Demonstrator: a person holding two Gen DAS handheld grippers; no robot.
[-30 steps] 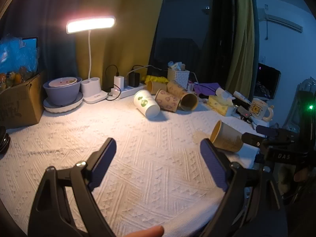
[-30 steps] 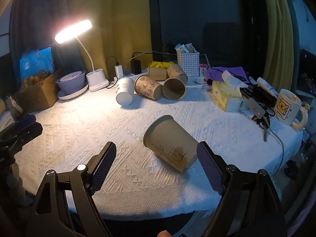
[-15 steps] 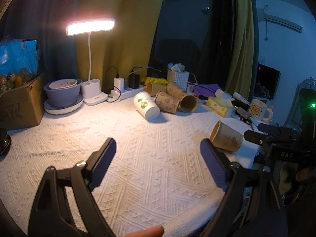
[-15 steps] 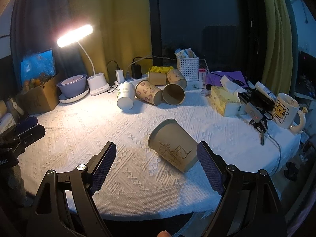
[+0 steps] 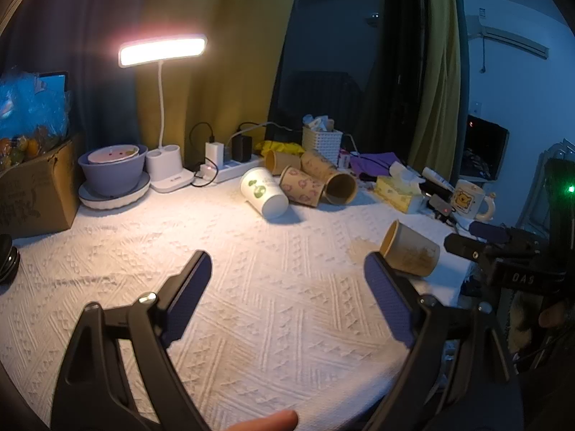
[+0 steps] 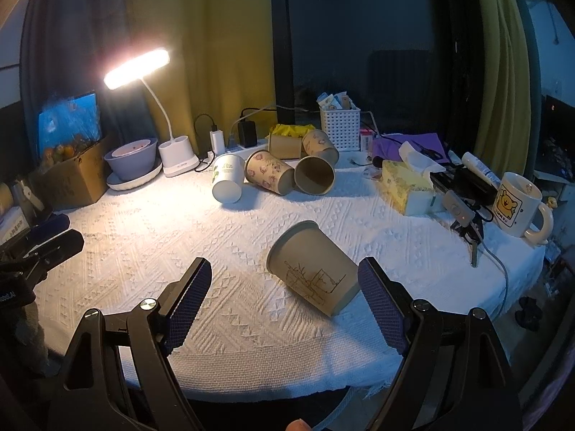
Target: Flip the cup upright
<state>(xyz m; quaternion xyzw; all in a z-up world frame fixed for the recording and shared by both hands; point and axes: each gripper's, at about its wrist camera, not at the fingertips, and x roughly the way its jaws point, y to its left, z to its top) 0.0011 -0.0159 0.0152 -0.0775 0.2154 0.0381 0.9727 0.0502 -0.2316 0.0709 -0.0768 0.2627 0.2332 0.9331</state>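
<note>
A brown paper cup (image 6: 312,266) lies on its side on the white textured cloth of the tabletop (image 6: 151,237), close to the near edge and toward the right end, its open mouth turned toward the middle of the tabletop. The right hand-held gripper (image 6: 284,283) hovers just short of that edge with its jaws spread wide and nothing between them; the cup's base sits just beside the right blue pad (image 6: 381,305). The left hand-held gripper (image 5: 287,280) is likewise released and empty, poised over the near edge further left, well apart from the cup (image 5: 409,251).

Along the far edge, four more paper cups (image 6: 273,172) lie tipped over in a cluster beside a white lattice basket (image 6: 339,127). A lit desk lamp (image 6: 138,68) stands near the far left corner, and a bear-print mug (image 6: 517,204) stands upright at the right end.
</note>
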